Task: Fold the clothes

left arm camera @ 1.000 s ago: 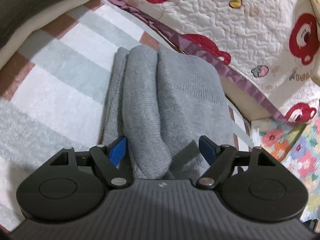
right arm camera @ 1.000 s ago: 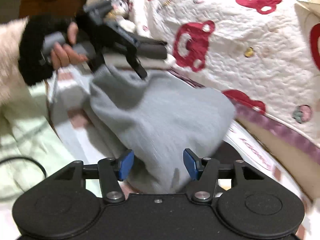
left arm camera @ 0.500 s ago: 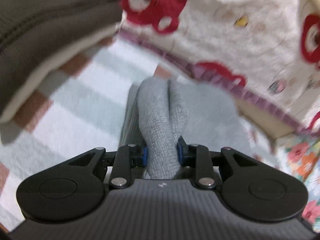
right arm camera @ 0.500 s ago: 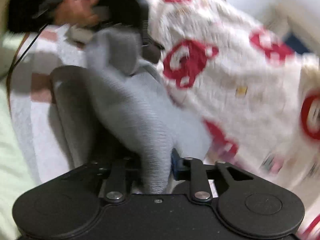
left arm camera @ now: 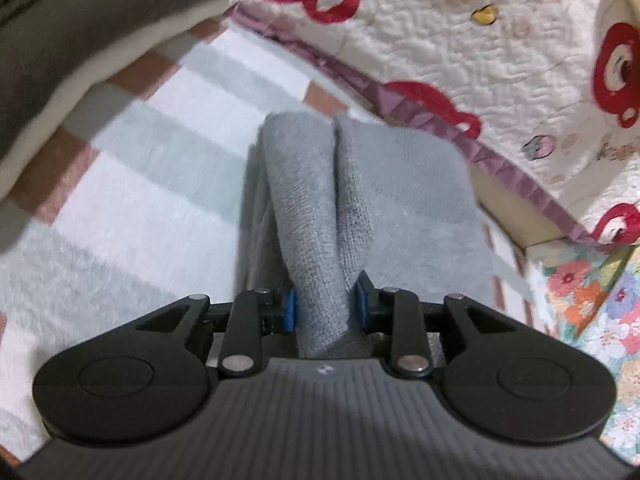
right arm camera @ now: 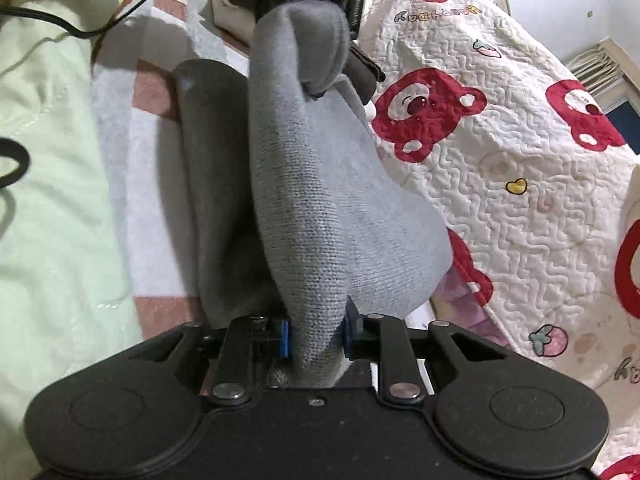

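A folded grey knit garment (left arm camera: pixel 360 200) lies on a striped white, grey and brown blanket (left arm camera: pixel 120 208). My left gripper (left arm camera: pixel 325 307) is shut on a thick fold at the garment's near end. In the right wrist view the same grey garment (right arm camera: pixel 312 200) is lifted and stretched between both grippers. My right gripper (right arm camera: pixel 316 338) is shut on its near end. The left gripper (right arm camera: pixel 320 20) holds the far end at the top of that view, with the person's hand above it.
A white quilt with red bears (right arm camera: pixel 500 140) and a purple edge lies to the right. A dark grey and cream cushion (left arm camera: pixel 60 60) is at the far left. A pale green cover (right arm camera: pixel 48 160) and a black cable (right arm camera: pixel 48 24) lie left. A floral cloth (left arm camera: pixel 592 312) sits at the right.
Both grippers went from open around the grey garment to shut on it. The garment has been lifted off the blanket and stretched between them.
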